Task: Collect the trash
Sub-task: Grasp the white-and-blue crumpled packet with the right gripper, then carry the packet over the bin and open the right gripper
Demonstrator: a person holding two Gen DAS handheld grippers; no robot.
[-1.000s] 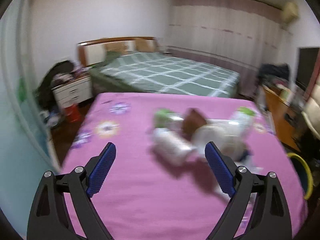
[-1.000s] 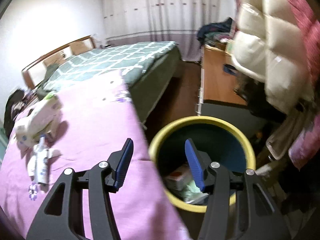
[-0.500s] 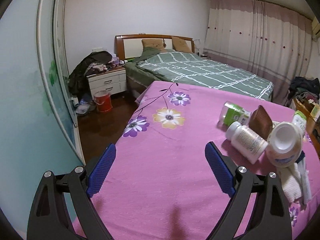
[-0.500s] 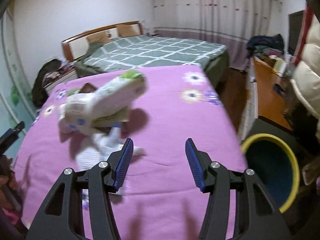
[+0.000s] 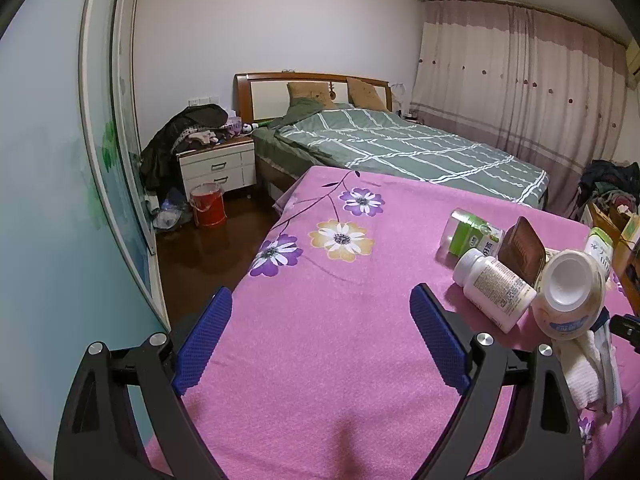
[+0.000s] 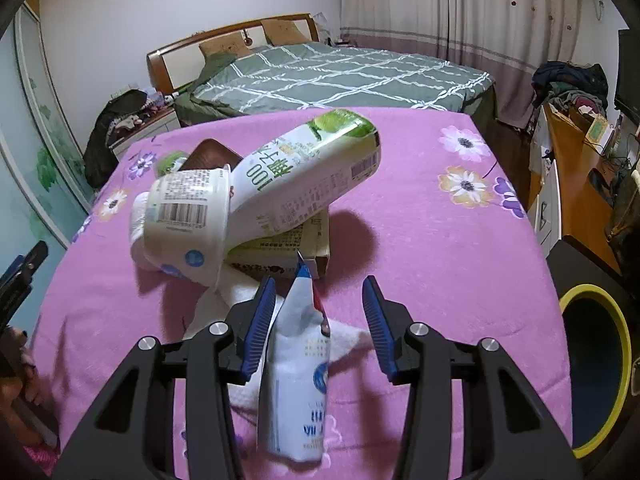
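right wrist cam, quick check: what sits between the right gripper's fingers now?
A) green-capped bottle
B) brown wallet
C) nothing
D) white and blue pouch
D: the white and blue pouch lies between the open fingers of the right gripper, which are not closed on it; the big green-topped bottle lies farther out on the pile.

I see bedroom, white walls [image 5: 240,20]. Wooden-headboard bed [image 5: 400,148] under green checked cover, white nightstand [image 5: 218,168] piled with clothes beside it. Pinkish curtains [image 5: 520,80] drawn. Dark wood floor [image 5: 200,248], red bucket [image 5: 207,205]. Foreground: pink floral cloth [image 5: 320,320].
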